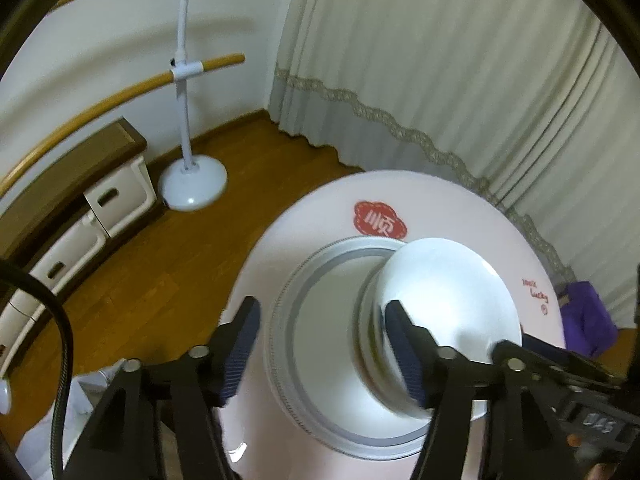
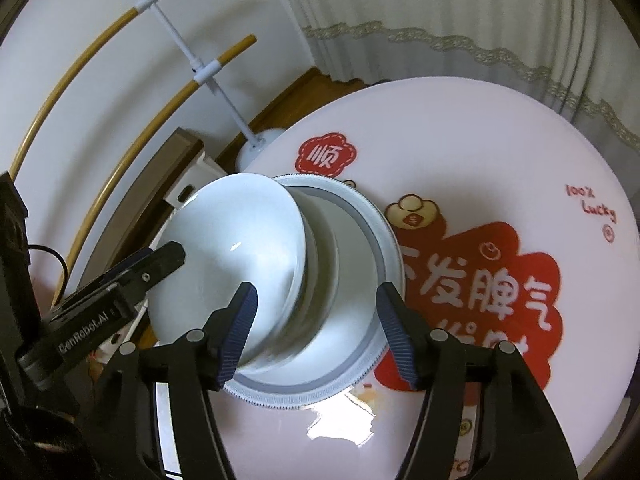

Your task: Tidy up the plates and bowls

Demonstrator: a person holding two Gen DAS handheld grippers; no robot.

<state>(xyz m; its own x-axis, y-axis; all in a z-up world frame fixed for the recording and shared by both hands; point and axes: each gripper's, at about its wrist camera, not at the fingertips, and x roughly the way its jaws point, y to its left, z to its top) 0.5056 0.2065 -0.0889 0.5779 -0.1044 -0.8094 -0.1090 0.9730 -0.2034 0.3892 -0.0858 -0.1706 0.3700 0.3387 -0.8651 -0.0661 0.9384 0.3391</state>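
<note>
So here's where I'm at: both grippers are over the round pink counter (image 2: 480, 152), the one with the red cartoon print. The left gripper (image 1: 320, 352) has its jaws spread about halfway and isn't holding anything. Its left pad hangs off to the side of the big grey-rimmed plate (image 1: 288, 340), and its right pad sits in front of the white bowls (image 1: 440, 300), not pinching them as far as I can see.

Same deal on the right gripper (image 2: 316, 336): jaws parted, nothing clamped. The stack of white bowls sits on that grey-rimmed plate right ahead of it, leaning to its left, with the far rim of the plate just ahead of its right pad. I can see the left gripper's black finger (image 2: 160, 260) poking in over the top bowl from the left side.

Past the counter there's a wooden floor (image 1: 160, 240), a white stand (image 1: 188, 120) and a curtain (image 1: 440, 60).
</note>
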